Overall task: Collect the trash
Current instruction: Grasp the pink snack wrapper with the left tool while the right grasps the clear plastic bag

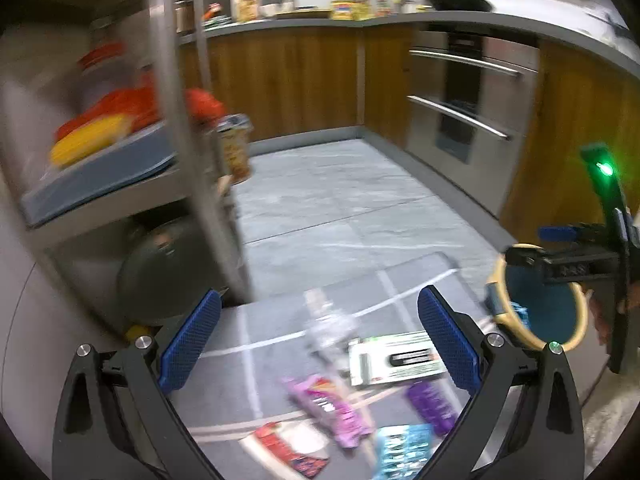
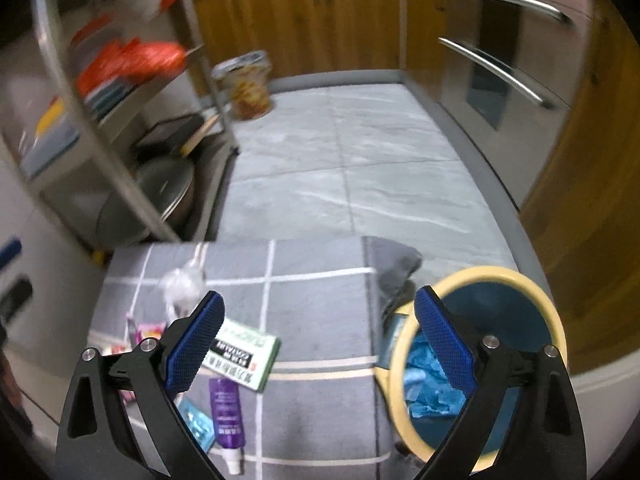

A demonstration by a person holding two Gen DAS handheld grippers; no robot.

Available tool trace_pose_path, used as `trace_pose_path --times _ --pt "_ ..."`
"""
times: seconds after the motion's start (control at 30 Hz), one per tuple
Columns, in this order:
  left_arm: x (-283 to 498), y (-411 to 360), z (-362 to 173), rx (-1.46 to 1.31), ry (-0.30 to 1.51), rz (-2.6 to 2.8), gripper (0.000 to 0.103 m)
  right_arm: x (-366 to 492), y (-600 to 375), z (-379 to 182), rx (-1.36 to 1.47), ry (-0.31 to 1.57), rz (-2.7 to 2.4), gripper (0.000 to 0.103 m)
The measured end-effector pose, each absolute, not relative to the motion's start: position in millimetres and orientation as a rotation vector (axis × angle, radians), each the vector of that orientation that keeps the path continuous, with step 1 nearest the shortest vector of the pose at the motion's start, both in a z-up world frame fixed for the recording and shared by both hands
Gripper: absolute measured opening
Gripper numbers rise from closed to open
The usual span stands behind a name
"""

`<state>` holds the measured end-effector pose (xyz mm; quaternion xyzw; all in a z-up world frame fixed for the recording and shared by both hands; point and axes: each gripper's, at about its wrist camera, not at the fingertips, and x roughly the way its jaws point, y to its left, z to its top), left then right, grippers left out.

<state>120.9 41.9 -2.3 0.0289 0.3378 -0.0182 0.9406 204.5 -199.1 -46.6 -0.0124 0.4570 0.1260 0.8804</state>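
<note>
Trash lies on a grey checked mat (image 2: 320,300): a clear plastic bottle (image 1: 328,320), a white-green box (image 1: 394,360), a pink wrapper (image 1: 332,408), a purple tube (image 2: 226,408), a red-white packet (image 1: 288,448) and a light blue packet (image 1: 404,452). A teal bin with a cream rim (image 2: 480,352) stands at the mat's right edge with blue wrapping inside. My left gripper (image 1: 318,344) is open above the trash. My right gripper (image 2: 318,340) is open and empty, between the box (image 2: 244,354) and the bin. It also shows in the left wrist view (image 1: 560,264) over the bin (image 1: 540,304).
A metal shelf rack (image 1: 188,120) with red and yellow packs stands at the left, a pot lid (image 2: 160,196) low in it. A snack cup (image 2: 248,84) stands on the tile floor (image 2: 360,160). Wooden cabinets and an oven (image 1: 460,112) lie ahead and to the right.
</note>
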Motion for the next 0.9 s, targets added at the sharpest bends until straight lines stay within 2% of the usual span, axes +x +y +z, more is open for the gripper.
trace_pose_path --times 0.2,0.33,0.5,0.7,0.9 --pt "125 84 -20 -0.072 0.760 0.028 0.097 223 -165 -67 0.005 1.024 0.335 0.095" --pt "131 98 -43 -0.062 0.820 0.083 0.097 242 -131 -74 -0.026 1.019 0.370 0.095" --pt "138 103 -77 -0.042 0.912 0.100 0.097 258 -91 -86 -0.061 1.002 0.456 0.095" --pt "143 90 -114 -0.005 1.006 0.025 0.095 276 -62 -114 0.005 1.087 0.522 0.093" --pt "151 85 -139 -0.052 1.093 -0.019 0.086 279 -45 -134 -0.025 1.143 0.556 0.074"
